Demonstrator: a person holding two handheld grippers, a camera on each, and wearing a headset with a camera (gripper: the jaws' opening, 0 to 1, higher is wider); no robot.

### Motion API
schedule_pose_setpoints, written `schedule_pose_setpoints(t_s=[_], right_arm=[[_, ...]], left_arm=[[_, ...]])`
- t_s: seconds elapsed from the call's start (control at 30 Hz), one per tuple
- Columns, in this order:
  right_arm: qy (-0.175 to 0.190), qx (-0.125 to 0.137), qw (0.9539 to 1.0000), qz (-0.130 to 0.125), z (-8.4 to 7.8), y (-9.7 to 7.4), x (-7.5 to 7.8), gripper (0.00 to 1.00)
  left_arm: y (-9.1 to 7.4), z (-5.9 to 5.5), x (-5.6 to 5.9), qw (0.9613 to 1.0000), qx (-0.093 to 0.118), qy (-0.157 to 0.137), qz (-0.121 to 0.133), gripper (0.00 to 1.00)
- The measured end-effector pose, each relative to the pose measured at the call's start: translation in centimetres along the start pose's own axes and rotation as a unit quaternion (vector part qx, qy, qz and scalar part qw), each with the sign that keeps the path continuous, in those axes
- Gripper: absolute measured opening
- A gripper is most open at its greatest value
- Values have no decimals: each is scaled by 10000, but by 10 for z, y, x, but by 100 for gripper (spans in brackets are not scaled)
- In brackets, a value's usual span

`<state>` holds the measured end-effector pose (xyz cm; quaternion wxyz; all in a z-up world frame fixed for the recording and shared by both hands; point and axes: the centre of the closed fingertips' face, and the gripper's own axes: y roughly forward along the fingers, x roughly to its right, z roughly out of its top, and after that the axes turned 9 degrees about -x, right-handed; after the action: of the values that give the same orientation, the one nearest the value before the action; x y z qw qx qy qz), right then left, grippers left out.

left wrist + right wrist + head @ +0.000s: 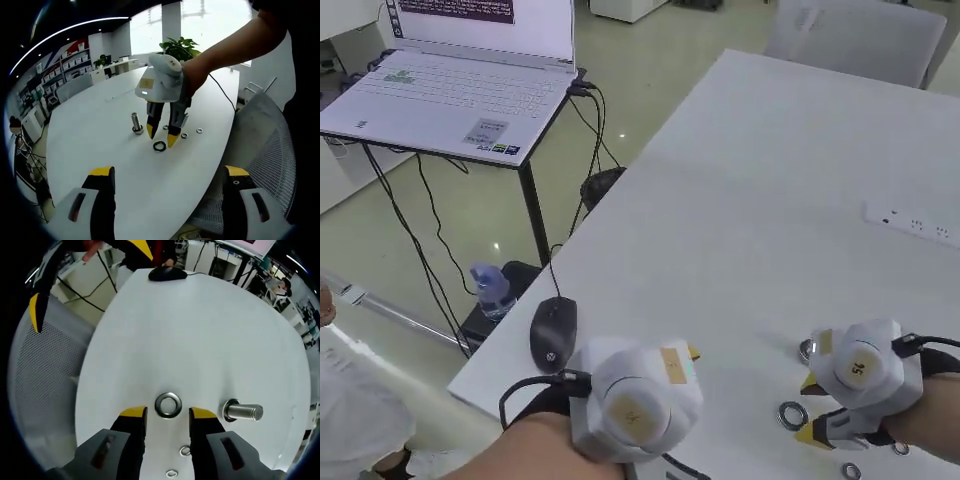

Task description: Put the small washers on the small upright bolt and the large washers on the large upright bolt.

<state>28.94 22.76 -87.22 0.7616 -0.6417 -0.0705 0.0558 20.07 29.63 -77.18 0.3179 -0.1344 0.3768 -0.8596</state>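
Note:
A large steel washer [168, 405] lies flat on the white table [740, 200]. My right gripper [168, 415] is open, pointing down, with its yellow tips on either side of that washer [792, 413]. An upright bolt [242, 411] stands just beyond it, also seen from the side as the bolt [136, 122]. A couple of small washers [185, 450] lie close behind the jaws, with small washers [184, 135] scattered by the right gripper [161, 136]. My left gripper [169, 174] is open with nothing between its jaws, held off the table's near edge and facing the right one.
A black mouse [552, 333] sits near the table's left corner. A power strip [915, 222] lies at the right. A laptop [450, 90] stands on a side stand, with cables and a water bottle [492, 290] below. A mesh chair [260, 145] is beside the table.

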Motion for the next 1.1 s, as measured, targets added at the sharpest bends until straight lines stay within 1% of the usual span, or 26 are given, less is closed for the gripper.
schedule_pose_setpoints(t_s=[0.13, 0.3, 0.37, 0.47, 0.53, 0.63, 0.83, 0.9, 0.93, 1.1], right_arm=[[20, -37, 10000, 19, 0, 6, -1, 35], [18, -85, 10000, 20, 1, 8, -2, 34], [60, -63, 10000, 25, 2, 7, -1, 34], [128, -101, 9997, 156, 1, 8, -4, 32], [109, -106, 9998, 121, 1, 8, -3, 32], [194, -118, 9996, 144, 1, 8, -2, 32], [201, -239, 9994, 142, 0, 8, 0, 30], [237, -250, 9993, 143, 0, 7, 1, 28], [233, -290, 9992, 138, -1, 7, 2, 25], [185, -331, 9992, 143, -1, 7, 1, 24]], left_arm=[[0, -2, 3, 10000, -25, -3, -28, 88], [-1, -5, 4, 10000, -43, -23, -38, 88], [-1, -6, 4, 10000, -52, -21, -38, 88], [-1, -7, 3, 10000, -59, -23, -40, 87], [-1, -6, 2, 10000, -54, -30, -42, 87], [0, -5, 2, 10000, -44, -31, -40, 87], [1, -4, 3, 10000, -28, -40, -42, 86], [1, -4, 3, 10000, -34, -55, -42, 86], [1, -5, 3, 10000, -30, -56, -41, 86], [0, -7, 4, 10000, -37, -62, -37, 86]])
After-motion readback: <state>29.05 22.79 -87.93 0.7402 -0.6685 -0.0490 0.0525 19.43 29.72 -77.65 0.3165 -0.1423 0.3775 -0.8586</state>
